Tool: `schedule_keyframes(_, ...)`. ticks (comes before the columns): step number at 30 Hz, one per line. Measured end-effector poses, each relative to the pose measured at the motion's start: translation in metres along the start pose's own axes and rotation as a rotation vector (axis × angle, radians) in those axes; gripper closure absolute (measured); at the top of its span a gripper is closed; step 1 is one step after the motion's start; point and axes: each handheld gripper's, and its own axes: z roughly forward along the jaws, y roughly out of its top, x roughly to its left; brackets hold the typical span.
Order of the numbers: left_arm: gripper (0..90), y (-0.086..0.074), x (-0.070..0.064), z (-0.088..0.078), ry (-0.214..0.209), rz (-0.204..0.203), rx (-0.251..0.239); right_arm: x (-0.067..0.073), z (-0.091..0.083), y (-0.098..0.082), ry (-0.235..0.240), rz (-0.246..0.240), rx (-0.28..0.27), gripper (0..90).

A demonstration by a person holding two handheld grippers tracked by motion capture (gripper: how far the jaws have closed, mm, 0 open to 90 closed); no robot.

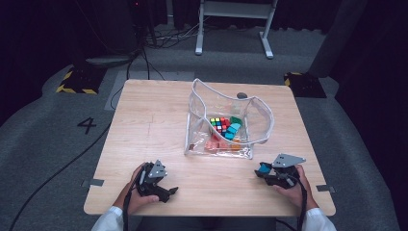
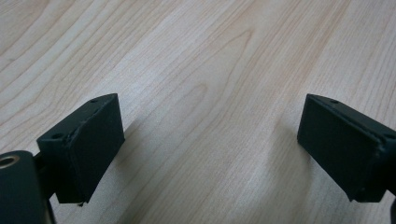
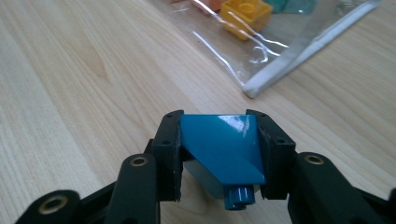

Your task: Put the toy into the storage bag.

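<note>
Plainly, right tool (image 3: 219, 158) clamps a blue block (image 3: 222, 144), its underside hidden; left tool (image 2: 210, 144) gapes empty

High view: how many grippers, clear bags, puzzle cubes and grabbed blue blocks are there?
Grippers: 2, the left gripper and the right gripper
Clear bag: 1
Puzzle cube: 1
Blue block in the right jaws: 1
Total: 5

High view overlooks table (image 1: 144, 144), 2 gripper views close above it
</note>
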Motion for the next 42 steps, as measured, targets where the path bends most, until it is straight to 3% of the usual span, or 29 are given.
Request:
schedule_keyframes(8,7.3,0.000,0.000,0.000,0.000,0.000,0.000,-0.015,-0.013,0.001,-0.032,-0.006,-0.014,59.2)
schedule_keyframes(14,7.3,0.000,0.000,0.000,0.000,0.004,0.000,-0.036,-0.028,0.008,-0.061,0.037,-0.044,59.1)
schedule_keyframes(21,7.3,0.000,0.000,0.000,0.001,0.004,0.000,-0.061,-0.060,0.033,-0.121,0.063,-0.097,59.1)
schedule_keyframes(26,7.3,0.000,0.000,0.000,0.000,0.004,0.000,-0.072,-0.078,0.052,-0.151,0.058,-0.130,59.1)
schedule_keyframes(33,7.3,0.000,0.000,0.000,0.001,0.004,0.000,-0.081,-0.094,0.074,-0.185,0.049,-0.162,59.1)
schedule_keyframes(42,7.3,0.000,0.000,0.000,0.001,0.004,0.000,-0.081,-0.110,0.108,-0.206,0.016,-0.205,59.1)
